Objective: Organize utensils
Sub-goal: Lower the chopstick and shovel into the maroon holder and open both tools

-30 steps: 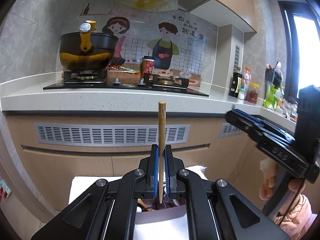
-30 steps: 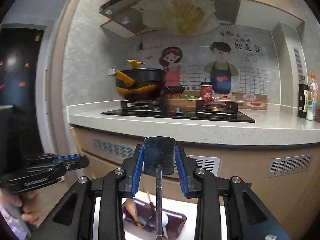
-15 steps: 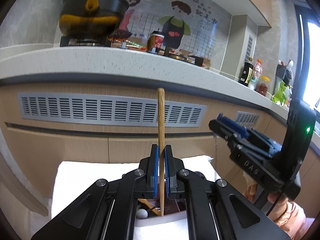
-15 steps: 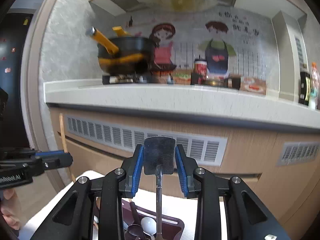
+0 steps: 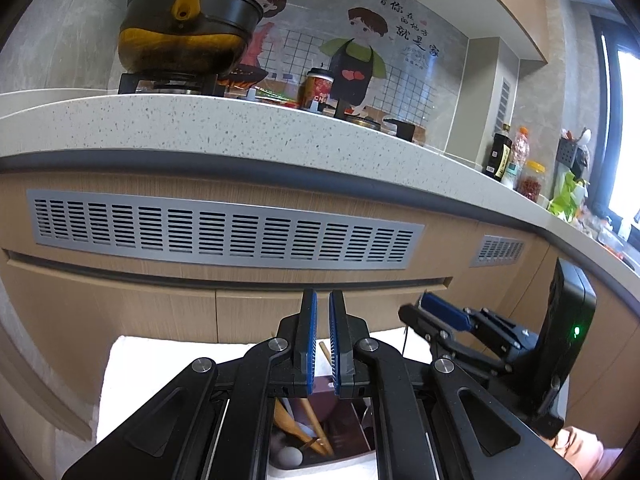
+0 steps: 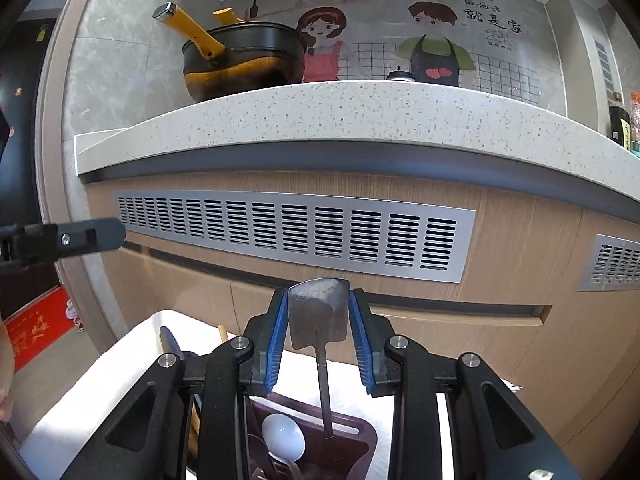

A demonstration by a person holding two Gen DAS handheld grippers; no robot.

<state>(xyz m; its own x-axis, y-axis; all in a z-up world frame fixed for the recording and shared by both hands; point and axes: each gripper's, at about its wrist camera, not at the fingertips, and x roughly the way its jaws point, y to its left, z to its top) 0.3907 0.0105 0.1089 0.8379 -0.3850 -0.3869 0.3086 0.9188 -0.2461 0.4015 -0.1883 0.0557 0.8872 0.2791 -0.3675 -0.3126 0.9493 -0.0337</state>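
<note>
My left gripper (image 5: 323, 336) is open by a narrow gap and empty, above a dark maroon utensil holder (image 5: 352, 432). The wooden chopstick (image 5: 325, 354) stands loose in the holder with other wooden utensils (image 5: 308, 428). My right gripper (image 6: 319, 340) is shut on the flat metal head of a spatula (image 6: 318, 312); its handle points down into the maroon holder (image 6: 352, 444), beside a white spoon (image 6: 283, 442). The right gripper shows in the left wrist view (image 5: 444, 320); the left one shows in the right wrist view (image 6: 116, 234).
The holder stands on a white cloth (image 5: 160, 364), also in the right wrist view (image 6: 120, 364), before wooden cabinets with a grey vent grille (image 5: 224, 232). Above is a speckled countertop (image 5: 240, 128) with a black and yellow pot (image 5: 188, 44). Bottles (image 5: 500, 156) stand at the right.
Both grippers came down toward the holder. My left gripper opened and let go of the chopstick, which dropped into the holder. The right gripper lowered the spatula handle into the holder.
</note>
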